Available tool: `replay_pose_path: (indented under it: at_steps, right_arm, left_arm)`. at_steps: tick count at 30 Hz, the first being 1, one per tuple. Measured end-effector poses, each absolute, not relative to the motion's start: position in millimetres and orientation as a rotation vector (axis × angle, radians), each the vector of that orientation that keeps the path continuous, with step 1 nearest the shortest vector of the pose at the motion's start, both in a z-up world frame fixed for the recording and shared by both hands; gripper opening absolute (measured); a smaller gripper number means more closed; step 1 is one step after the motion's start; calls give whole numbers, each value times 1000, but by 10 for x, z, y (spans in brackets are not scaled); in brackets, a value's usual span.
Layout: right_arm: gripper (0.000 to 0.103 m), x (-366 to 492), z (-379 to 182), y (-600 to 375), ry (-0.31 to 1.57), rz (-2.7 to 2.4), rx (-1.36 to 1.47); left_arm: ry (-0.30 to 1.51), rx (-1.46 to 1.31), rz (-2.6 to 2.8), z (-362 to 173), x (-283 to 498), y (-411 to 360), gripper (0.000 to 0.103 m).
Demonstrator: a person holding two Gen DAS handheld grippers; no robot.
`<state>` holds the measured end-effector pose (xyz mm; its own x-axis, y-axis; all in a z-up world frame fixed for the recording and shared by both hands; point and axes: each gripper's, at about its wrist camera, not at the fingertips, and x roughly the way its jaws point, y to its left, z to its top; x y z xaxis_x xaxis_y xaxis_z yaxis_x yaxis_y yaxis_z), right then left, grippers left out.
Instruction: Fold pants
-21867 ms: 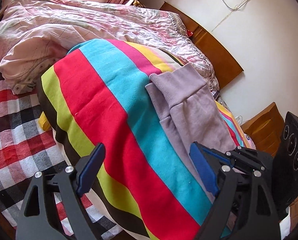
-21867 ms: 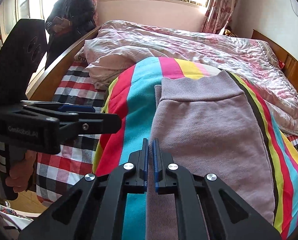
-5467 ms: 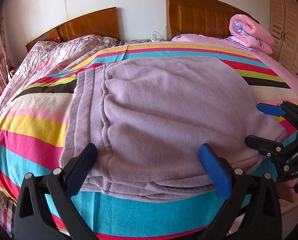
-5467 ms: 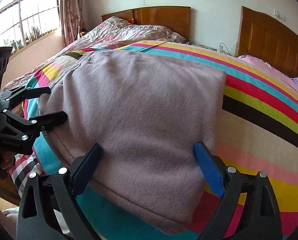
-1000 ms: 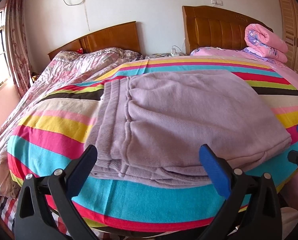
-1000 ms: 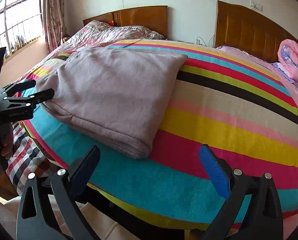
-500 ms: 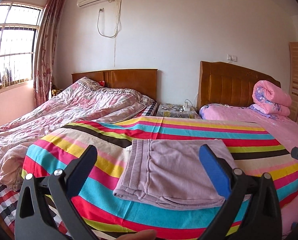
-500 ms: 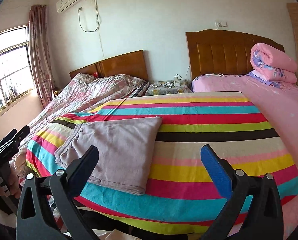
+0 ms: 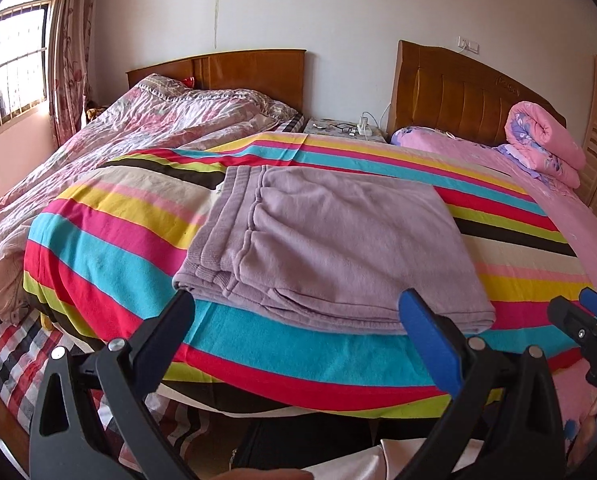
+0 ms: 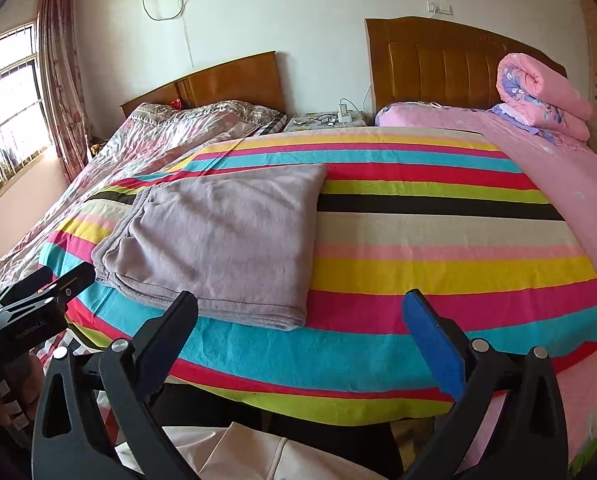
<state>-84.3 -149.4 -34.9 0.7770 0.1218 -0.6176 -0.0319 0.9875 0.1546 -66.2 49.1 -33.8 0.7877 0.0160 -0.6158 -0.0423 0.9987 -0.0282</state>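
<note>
Left wrist: left gripper (image 9: 298,316) spread wide, empty, off the bed edge. Lilac pants (image 9: 330,252) lie folded flat on striped blanket (image 9: 110,240), waistband left.

Right wrist: right gripper (image 10: 300,318) wide apart, empty. Pants (image 10: 226,236) near the blanket's (image 10: 438,248) left edge.

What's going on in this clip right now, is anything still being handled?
A person is holding a two-finger gripper in each hand, and neither is touching anything. The lilac pants lie folded into a flat rectangle on the striped blanket, waistband end toward the window side. The left gripper and right gripper are both open and held off the near edge of the bed, clear of the cloth. Judging by how things lie, the fold looks finished.
</note>
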Motion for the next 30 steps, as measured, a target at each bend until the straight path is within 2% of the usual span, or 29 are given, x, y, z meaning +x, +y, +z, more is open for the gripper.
replay_pose_path:
  at_steps: [30]
  right_arm:
    - [99, -823, -453, -1352, 715, 113, 80]
  left_arm:
    - [653, 67, 37, -396, -688, 305, 102]
